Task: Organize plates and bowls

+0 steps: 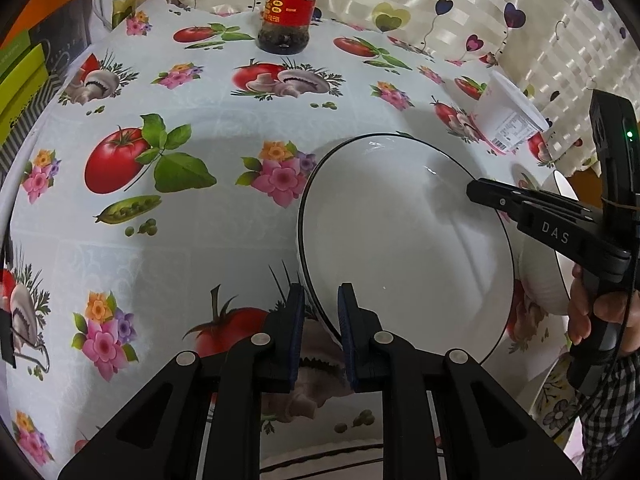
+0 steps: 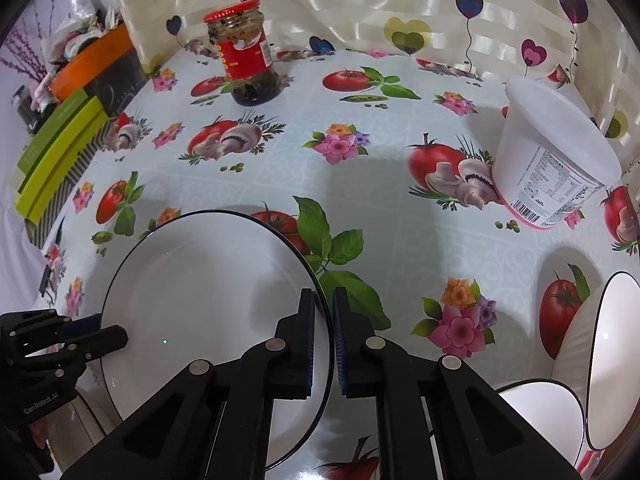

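Observation:
A white plate [image 1: 400, 240] with a thin black rim lies over the flowered tablecloth [image 1: 200, 120]. My left gripper [image 1: 320, 292] is shut on its left rim, one blue pad on each side of the edge. The same plate [image 2: 200, 300] fills the lower left of the right wrist view, where my right gripper [image 2: 323, 296] is shut on its right rim. Each gripper also shows in the other's view: the right gripper [image 1: 474, 192] at the plate's far edge, the left gripper [image 2: 120, 338] at its left edge. White ribbed bowls [image 2: 576, 340] with black rims sit at the right.
A red-labelled sauce jar [image 2: 246, 52] stands at the back of the table. An upturned white plastic tub [image 2: 556, 152] sits at the back right. Green and orange boxes [image 2: 60, 152] line the left edge. A curtain hangs behind. A hand [image 1: 584, 312] holds the right gripper.

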Demonstrator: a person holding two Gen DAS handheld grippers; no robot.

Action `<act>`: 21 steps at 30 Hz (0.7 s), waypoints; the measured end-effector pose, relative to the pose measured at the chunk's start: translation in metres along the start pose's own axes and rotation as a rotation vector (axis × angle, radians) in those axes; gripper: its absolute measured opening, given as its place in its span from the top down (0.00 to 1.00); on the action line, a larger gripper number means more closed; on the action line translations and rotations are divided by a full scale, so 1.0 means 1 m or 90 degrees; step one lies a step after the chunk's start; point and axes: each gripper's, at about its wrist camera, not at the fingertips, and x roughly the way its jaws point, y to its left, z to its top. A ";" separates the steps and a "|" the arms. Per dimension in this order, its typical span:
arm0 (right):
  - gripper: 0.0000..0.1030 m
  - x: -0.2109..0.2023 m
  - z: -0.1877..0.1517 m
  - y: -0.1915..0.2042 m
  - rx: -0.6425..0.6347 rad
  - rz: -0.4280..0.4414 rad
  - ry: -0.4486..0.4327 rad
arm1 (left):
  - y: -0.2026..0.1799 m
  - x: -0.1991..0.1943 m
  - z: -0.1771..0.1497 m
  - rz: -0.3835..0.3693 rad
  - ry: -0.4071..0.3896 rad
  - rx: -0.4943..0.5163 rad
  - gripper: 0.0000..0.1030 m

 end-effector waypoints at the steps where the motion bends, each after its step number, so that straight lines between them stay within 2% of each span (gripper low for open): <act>1: 0.90 0.000 0.000 0.000 -0.001 -0.003 -0.001 | 0.000 0.000 0.000 0.001 -0.002 -0.002 0.83; 11: 0.91 0.000 -0.001 0.001 -0.002 -0.014 -0.004 | 0.000 0.000 0.001 0.019 -0.011 -0.011 0.86; 21: 0.91 -0.004 -0.004 0.005 -0.002 -0.014 -0.003 | 0.008 -0.003 0.002 0.007 -0.010 -0.046 0.87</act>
